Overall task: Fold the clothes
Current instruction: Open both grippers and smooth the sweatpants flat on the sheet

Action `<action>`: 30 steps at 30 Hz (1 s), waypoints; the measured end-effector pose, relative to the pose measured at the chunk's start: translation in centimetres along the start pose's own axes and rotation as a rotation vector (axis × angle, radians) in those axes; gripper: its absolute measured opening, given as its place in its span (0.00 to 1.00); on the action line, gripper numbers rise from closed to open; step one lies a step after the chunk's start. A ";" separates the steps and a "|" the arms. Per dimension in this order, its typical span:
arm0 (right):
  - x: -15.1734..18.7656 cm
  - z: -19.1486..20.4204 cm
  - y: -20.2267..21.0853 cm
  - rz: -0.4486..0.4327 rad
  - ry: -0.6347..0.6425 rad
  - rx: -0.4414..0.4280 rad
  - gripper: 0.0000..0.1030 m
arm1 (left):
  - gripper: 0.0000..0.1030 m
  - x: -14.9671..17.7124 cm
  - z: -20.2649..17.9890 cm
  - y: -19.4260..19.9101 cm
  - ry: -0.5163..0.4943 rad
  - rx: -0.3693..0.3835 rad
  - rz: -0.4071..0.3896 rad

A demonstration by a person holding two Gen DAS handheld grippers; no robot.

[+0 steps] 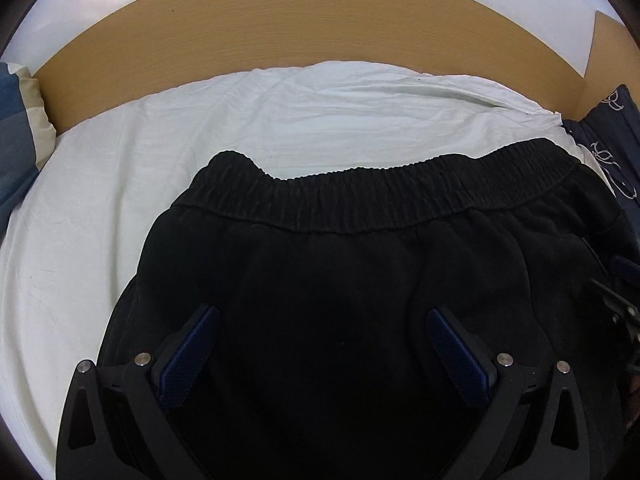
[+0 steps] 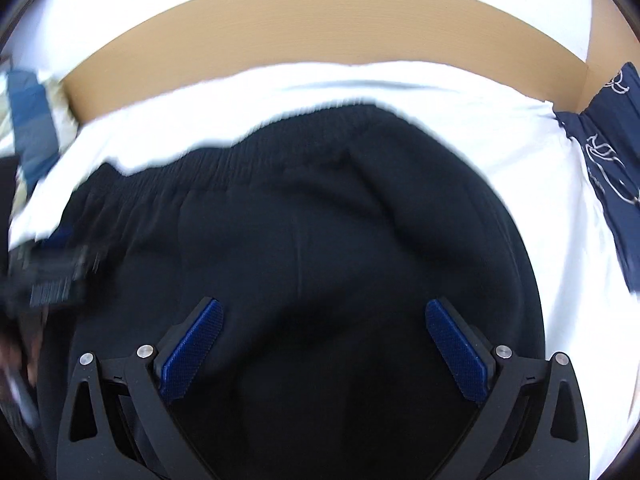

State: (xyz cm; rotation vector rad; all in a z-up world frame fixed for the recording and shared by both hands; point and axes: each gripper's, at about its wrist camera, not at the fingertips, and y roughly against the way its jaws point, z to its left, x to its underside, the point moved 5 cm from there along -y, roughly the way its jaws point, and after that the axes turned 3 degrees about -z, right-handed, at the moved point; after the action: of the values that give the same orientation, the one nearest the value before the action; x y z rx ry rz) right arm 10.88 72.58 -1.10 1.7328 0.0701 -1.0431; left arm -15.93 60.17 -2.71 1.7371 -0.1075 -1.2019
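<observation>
A pair of black trousers (image 1: 340,280) lies on the white bed sheet (image 1: 120,180), its ribbed elastic waistband (image 1: 380,196) toward the headboard. My left gripper (image 1: 322,316) hovers over the middle of the garment, open, blue pads wide apart with nothing between them. In the right wrist view the same black trousers (image 2: 320,240) fill the centre, waistband (image 2: 200,164) at the upper left. My right gripper (image 2: 322,312) is open above the fabric, holding nothing. The left gripper (image 2: 56,268) shows blurred at the left edge, and part of the right gripper (image 1: 618,304) shows at the right edge of the left wrist view.
A tan wooden headboard (image 1: 300,28) runs along the far side of the bed. A blue and cream pillow (image 1: 20,120) lies at the left. Dark navy fabric with white line drawings (image 1: 612,140) lies at the right, also seen as navy fabric (image 2: 608,160).
</observation>
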 end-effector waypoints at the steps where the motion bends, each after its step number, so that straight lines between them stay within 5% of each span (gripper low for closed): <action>1: 1.5 0.4 0.9 0.000 0.028 0.027 1.00 | 1.00 0.0 -0.1 0.0 -0.002 -0.002 0.000; 4: 5.4 1.0 4.1 0.015 0.019 0.051 1.00 | 1.00 -0.2 0.1 0.0 0.005 0.005 0.001; 8: 9.6 0.1 7.6 0.016 -0.117 -0.024 1.00 | 1.00 -0.4 0.4 0.2 0.025 0.030 -0.005; 16: 9.0 0.5 7.1 0.009 -0.107 -0.006 1.00 | 1.00 -0.4 0.6 0.6 0.044 0.041 -0.029; 19: 8.8 0.5 6.9 0.006 -0.113 -0.007 1.00 | 0.96 -0.2 1.6 2.4 0.091 0.052 -0.110; 23: 8.6 1.0 5.5 0.005 -0.113 -0.005 1.00 | 0.96 1.7 3.9 9.1 0.192 0.063 -0.348; 25: 8.8 1.1 5.5 0.004 -0.113 -0.003 1.00 | 0.98 4.6 4.1 11.1 0.176 0.094 -0.300; 28: 8.7 1.2 5.6 0.008 -0.110 -0.001 1.00 | 0.98 11.6 2.9 12.5 0.041 0.080 -0.062; 30: 8.8 1.5 5.9 0.012 -0.096 0.023 1.00 | 0.95 16.0 1.6 14.9 -0.055 0.054 0.005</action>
State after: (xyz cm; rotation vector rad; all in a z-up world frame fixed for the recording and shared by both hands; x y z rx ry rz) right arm 18.37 65.06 -2.61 1.6994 -0.0133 -1.1207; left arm -2.74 42.67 -2.33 1.7499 -0.1788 -1.2532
